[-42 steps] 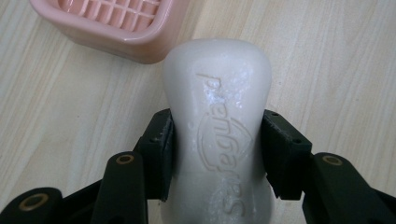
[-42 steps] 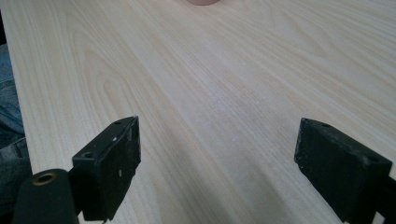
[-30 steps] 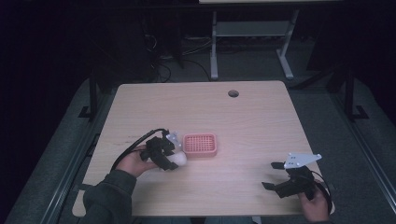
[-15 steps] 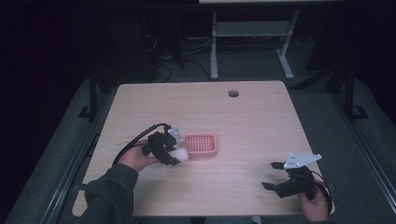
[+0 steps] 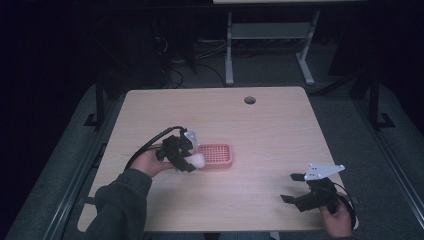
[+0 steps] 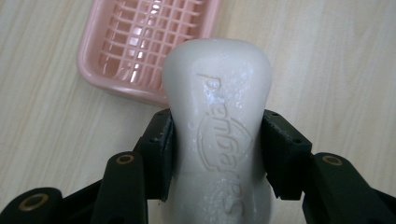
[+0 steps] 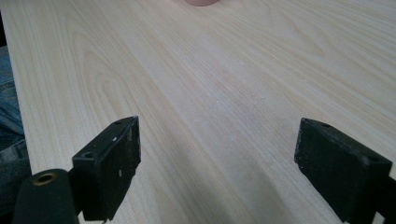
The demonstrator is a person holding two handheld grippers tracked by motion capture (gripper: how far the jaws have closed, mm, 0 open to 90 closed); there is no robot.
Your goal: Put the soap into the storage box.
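A pale wood-grain table (image 5: 280, 130) stands in a dark room, metal frame legs behind it. Left of centre in the high view, the left claw (image 6: 215, 154) pinches a smooth white soap bar (image 6: 218, 121) just beside a pink gridded plastic dish (image 5: 216, 154). At lower right, the right claw (image 7: 217, 168) is spread wide.
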